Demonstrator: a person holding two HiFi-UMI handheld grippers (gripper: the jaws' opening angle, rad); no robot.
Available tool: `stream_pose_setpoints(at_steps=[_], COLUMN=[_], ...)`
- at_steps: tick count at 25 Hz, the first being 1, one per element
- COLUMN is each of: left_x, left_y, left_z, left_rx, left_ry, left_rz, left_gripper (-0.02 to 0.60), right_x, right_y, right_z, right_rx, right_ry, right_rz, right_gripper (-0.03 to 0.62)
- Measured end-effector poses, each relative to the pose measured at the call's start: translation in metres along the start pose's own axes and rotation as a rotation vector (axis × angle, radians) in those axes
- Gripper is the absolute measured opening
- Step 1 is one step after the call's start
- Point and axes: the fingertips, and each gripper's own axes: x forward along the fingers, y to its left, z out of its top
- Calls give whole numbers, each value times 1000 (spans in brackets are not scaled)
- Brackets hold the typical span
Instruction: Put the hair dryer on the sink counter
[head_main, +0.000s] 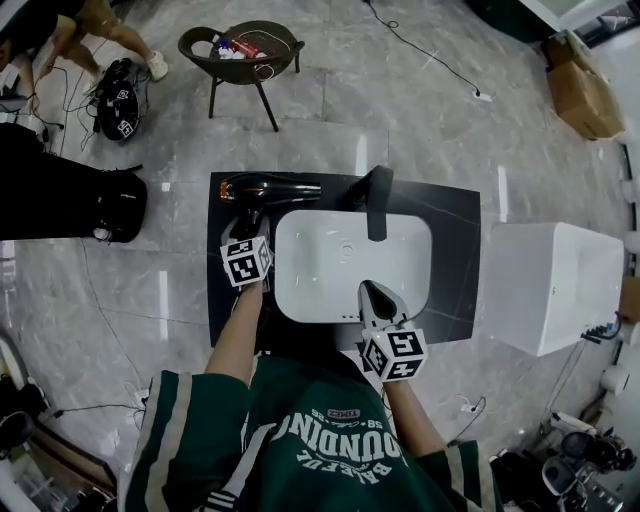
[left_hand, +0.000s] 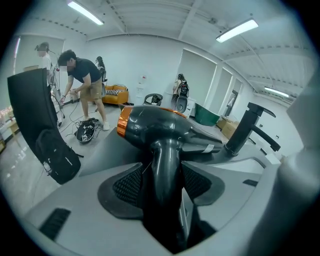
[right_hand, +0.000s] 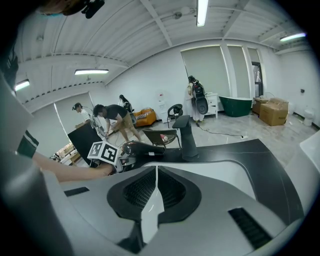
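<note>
The black hair dryer with an orange band lies on the dark sink counter, at its far left corner, barrel pointing toward the black faucet. My left gripper stands around the dryer's handle. In the left gripper view the handle runs between the jaws of the left gripper, whose pads flank it without a clear squeeze. My right gripper hovers over the near rim of the white basin; the right gripper is shut with nothing in it. Its view shows the dryer ahead on the left.
A white bathtub stands right of the counter. A round dark chair holding small items is beyond it. A black bag lies on the left, a backpack and a person at the far left, a cardboard box at the far right.
</note>
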Motion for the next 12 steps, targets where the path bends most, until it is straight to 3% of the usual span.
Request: stream_pose_setpoints(at_steps=[12], left_x=[-58], left_y=[-14], left_z=[32], left_rx=[70], left_ry=[-125], left_rz=[31], left_gripper=[216], right_x=[-24], right_y=[10], right_z=[3], right_rx=[-25], right_ry=[-51], right_rz=[52], right_gripper=[44])
